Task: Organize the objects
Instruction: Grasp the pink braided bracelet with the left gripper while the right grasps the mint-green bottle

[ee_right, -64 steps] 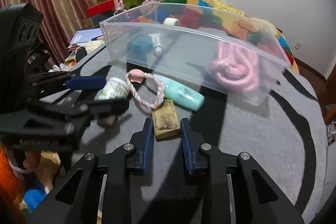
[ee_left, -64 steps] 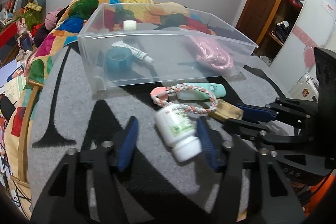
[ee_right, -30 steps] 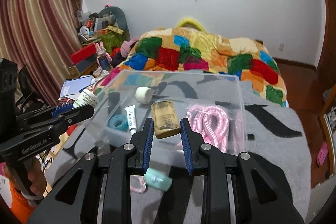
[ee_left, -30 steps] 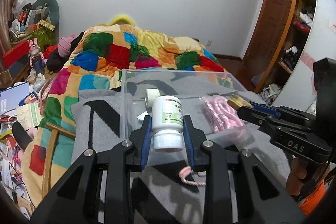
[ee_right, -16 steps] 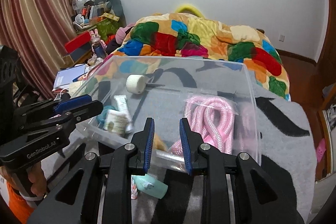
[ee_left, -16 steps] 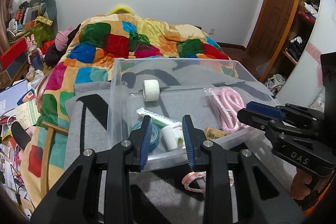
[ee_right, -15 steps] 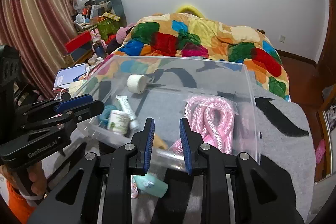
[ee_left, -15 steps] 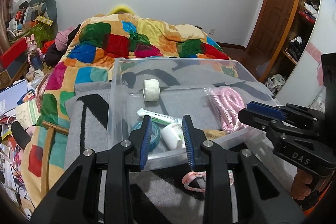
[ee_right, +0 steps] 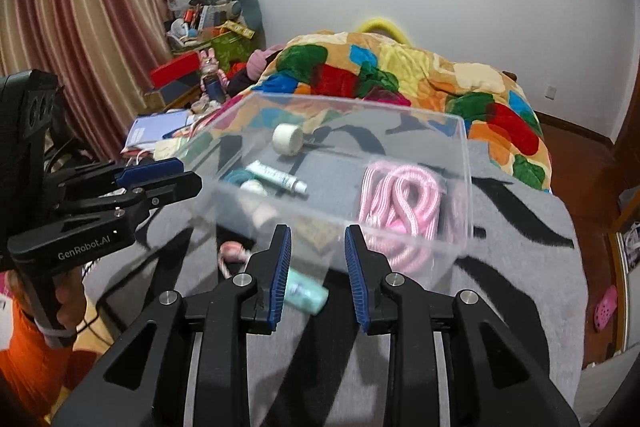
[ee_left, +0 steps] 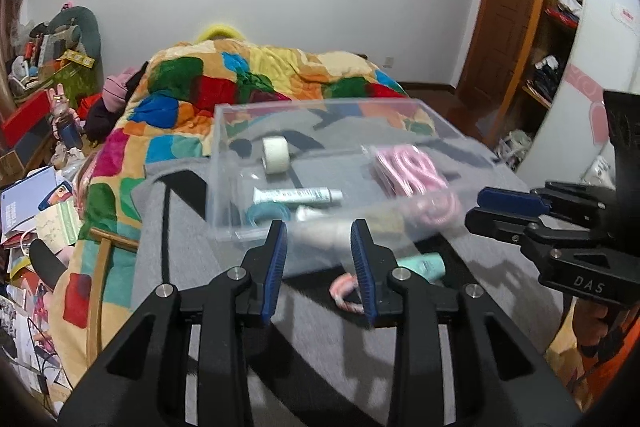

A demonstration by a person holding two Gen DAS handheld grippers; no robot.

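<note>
Left wrist view. The left gripper (ee_left: 319,259) is seen with its blue-padded fingers (ee_left: 276,267) parted and nothing between them, raised above the grey rug (ee_left: 180,247) at the near wall of the clear bin (ee_left: 224,163). Inside the bin, a white tape roll (ee_left: 276,155) is shown near the far left corner, a white tube (ee_left: 298,195) at the middle, a teal ring (ee_left: 264,215) toward the near left corner, and a pink rope (ee_left: 412,171) along the right side. A white bottle (ee_left: 320,227) is seen blurred behind the near wall. Outside the bin, just beyond its near wall, a mint tube (ee_left: 424,264) and a braided ring (ee_left: 348,289) lie on the rug. The right gripper (ee_left: 500,211) is shown at the bin's near right corner, its fingers apart and empty.

Right wrist view. The right gripper (ee_right: 318,265) is seen released, empty, above the bin's (ee_right: 466,167) near wall. A tan block (ee_right: 320,231) is visible, blurred, at the near wall inside. The left gripper (ee_right: 160,177) is held open at the near left corner.
</note>
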